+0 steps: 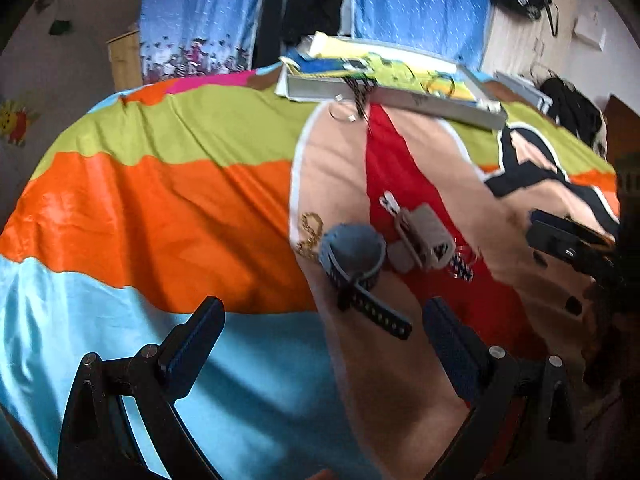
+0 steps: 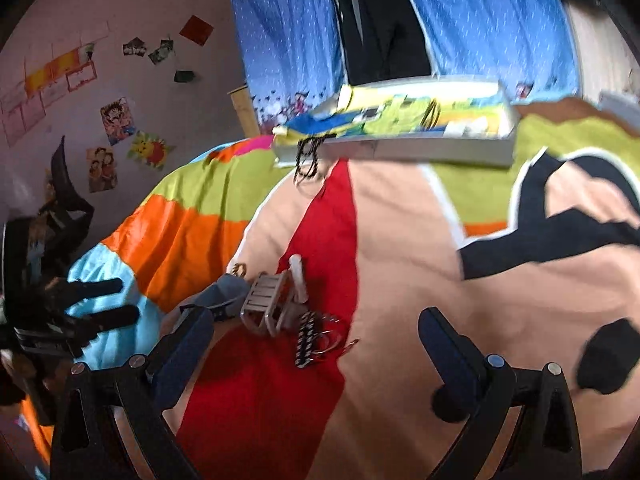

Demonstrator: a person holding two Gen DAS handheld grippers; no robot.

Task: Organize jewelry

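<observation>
Loose jewelry lies on a colourful bedspread: a blue watch (image 1: 354, 258), a grey watch (image 1: 422, 238), a gold chain (image 1: 310, 232), a white clip (image 1: 390, 202) and a black-and-white bracelet with rings (image 1: 464, 262). My left gripper (image 1: 324, 328) is open and empty, just short of the blue watch. My right gripper (image 2: 316, 344) is open and empty, hovering over the bracelet (image 2: 306, 338) and the grey watch (image 2: 266, 308). A shallow grey tray (image 1: 400, 100) at the far edge of the bed holds other pieces, with a dark beaded strand (image 1: 362, 94) hanging over its rim. The tray also shows in the right wrist view (image 2: 400, 148).
The bedspread (image 1: 180, 200) covers the whole surface. The right gripper shows at the left view's right edge (image 1: 568, 244). The left gripper shows at the right view's left edge (image 2: 96, 308). Blue curtains (image 2: 480, 24) and a wall with pictures (image 2: 116, 120) stand behind the bed.
</observation>
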